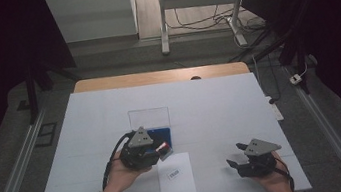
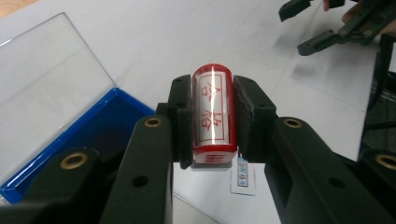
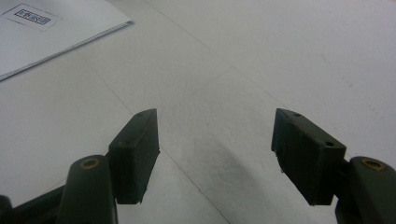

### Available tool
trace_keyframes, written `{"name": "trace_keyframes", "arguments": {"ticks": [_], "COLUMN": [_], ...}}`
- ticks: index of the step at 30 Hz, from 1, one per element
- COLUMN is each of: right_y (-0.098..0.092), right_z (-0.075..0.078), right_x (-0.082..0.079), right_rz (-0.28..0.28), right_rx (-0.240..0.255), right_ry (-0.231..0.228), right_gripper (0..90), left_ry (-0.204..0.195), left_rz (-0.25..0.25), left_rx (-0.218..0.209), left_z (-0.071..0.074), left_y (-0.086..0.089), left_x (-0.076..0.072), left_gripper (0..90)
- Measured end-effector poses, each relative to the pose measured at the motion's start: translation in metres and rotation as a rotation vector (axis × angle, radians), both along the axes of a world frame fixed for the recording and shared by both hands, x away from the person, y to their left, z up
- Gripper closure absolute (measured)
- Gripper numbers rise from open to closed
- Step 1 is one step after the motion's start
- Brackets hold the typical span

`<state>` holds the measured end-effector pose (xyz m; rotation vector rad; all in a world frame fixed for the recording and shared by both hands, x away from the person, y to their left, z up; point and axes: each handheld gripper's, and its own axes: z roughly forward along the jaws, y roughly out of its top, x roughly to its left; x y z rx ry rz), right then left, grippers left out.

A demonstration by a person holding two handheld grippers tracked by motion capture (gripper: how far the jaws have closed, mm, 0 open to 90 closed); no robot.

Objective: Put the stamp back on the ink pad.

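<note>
Left gripper point(image 2: 212, 116) pinched a red stamp point(image 2: 213, 114) between its pads, held above the table just beside the open blue ink pad case point(image 2: 70, 140) — the left gripper view showed red characters on its label, illegible from the high view. Right gripper point(image 3: 215, 154) sat spread and empty over bare table point(image 3: 261, 56), with the paper sheet point(image 1: 176, 178) between the two grippers in the high view.

A lab or office: white-covered table point(image 1: 210, 105), desk frame point(image 1: 197, 16), floor cables point(image 1: 198, 21)
</note>
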<state>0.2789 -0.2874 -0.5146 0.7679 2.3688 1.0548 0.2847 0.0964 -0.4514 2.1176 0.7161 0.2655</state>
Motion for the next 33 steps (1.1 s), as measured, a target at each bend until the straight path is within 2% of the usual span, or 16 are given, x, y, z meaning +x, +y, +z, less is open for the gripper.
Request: {"name": "trace_keyframes", "arguments": {"ticks": [6, 15, 27, 33], "right_y": [0.0, 0.0, 0.002, 0.003], "right_z": [0.0, 0.0, -0.001, -0.001], "right_x": [0.0, 0.0, 0.001, 0.001], "right_rz": [0.002, 0.001, 0.005, 0.004], "right_rx": [0.0, -0.003, -0.001, -0.01], "right_ry": [0.002, 0.002, 0.01, 0.009], "right_gripper": [31.5, 31.6, 31.6, 31.7], "left_ry": [0.002, -0.008, 0.005, 0.009], "left_rz": [0.026, 0.068, 0.135, 0.164], "left_rx": [-0.004, 0.013, 0.008, 0.028], "left_z": [-0.002, -0.006, -0.015, -0.021], "left_y": [0.005, 0.011, 0.021, 0.024], "left_x": [0.008, 0.019, 0.037, 0.046], "left_gripper": [70.0, 69.9, 69.9, 69.9]}}
